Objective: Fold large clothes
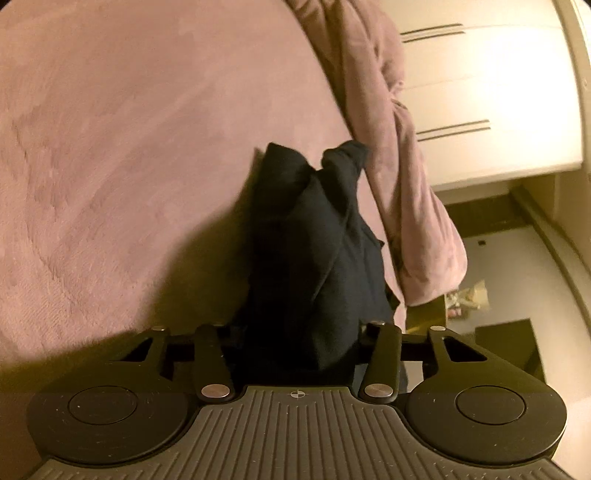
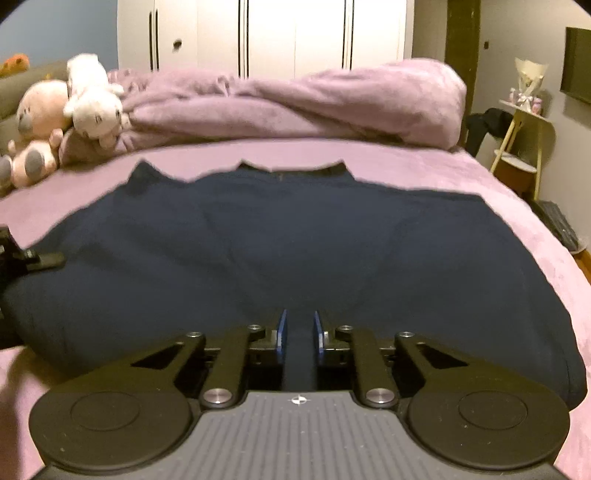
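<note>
A large dark navy garment (image 2: 280,243) lies spread on the pink bed (image 2: 461,173), collar at the far side. My right gripper (image 2: 298,328) is at its near hem, the blue pads (image 2: 281,328) close together with a fold of navy cloth between them. In the left wrist view the garment (image 1: 314,251) hangs bunched in front of the camera and covers my left gripper's (image 1: 299,332) fingers. The left gripper also shows at the garment's left edge in the right wrist view (image 2: 40,260).
A rolled pink blanket (image 2: 295,107) lies across the far side of the bed, with plush toys (image 2: 74,107) at the far left. White wardrobes (image 2: 258,33) stand behind. A small side table (image 2: 524,140) stands at the right. The blanket (image 1: 399,147) and wardrobe (image 1: 480,92) also appear in the left wrist view.
</note>
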Demonstrator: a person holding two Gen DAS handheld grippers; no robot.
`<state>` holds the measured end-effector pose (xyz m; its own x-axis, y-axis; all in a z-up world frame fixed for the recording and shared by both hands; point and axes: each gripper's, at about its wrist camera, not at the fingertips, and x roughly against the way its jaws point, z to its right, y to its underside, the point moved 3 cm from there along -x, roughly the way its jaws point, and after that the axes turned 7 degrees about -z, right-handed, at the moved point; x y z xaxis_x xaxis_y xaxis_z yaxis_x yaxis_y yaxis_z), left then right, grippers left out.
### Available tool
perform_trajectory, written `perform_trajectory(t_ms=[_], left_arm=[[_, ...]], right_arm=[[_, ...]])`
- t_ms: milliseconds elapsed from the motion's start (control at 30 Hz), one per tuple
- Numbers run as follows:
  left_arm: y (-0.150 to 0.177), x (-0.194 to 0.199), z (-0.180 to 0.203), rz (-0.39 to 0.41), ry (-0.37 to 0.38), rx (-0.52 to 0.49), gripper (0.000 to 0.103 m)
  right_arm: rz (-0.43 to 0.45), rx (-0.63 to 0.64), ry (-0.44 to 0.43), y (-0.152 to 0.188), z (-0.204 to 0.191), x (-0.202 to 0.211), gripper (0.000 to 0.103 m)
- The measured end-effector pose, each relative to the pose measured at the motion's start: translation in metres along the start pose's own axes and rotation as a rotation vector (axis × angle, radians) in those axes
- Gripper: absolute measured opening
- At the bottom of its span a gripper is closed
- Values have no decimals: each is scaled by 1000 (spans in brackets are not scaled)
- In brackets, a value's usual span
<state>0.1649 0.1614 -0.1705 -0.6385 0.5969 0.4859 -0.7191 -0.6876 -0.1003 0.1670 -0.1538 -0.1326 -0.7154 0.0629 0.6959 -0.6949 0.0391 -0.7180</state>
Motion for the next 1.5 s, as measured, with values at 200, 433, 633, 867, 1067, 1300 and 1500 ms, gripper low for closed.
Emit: perform_trajectory(t_ms=[200, 433, 633, 867, 1067, 1300, 1500], left_arm=[[4, 5, 17, 4, -62, -79, 48], [1, 7, 38, 1, -112, -146, 47], [9, 12, 82, 9, -202, -319, 46], [62, 8, 178, 29, -242, -674, 46], [146, -47, 236, -91, -183, -944, 46], [213, -130, 222, -243, -220, -1017, 51], [216, -127, 215, -230, -168, -1045, 64]], right_arm=[[-63, 63, -28, 14, -15, -20, 14], [-10, -36, -58, 6, 3, -4, 13], [38, -199, 6, 8, 67, 21, 13], [43, -344, 152, 14, 143, 30, 13], [54, -428, 163, 27, 175, 33, 13], [56, -459, 131, 40, 196, 39, 13], [62, -477, 90, 44, 202, 46, 13]])
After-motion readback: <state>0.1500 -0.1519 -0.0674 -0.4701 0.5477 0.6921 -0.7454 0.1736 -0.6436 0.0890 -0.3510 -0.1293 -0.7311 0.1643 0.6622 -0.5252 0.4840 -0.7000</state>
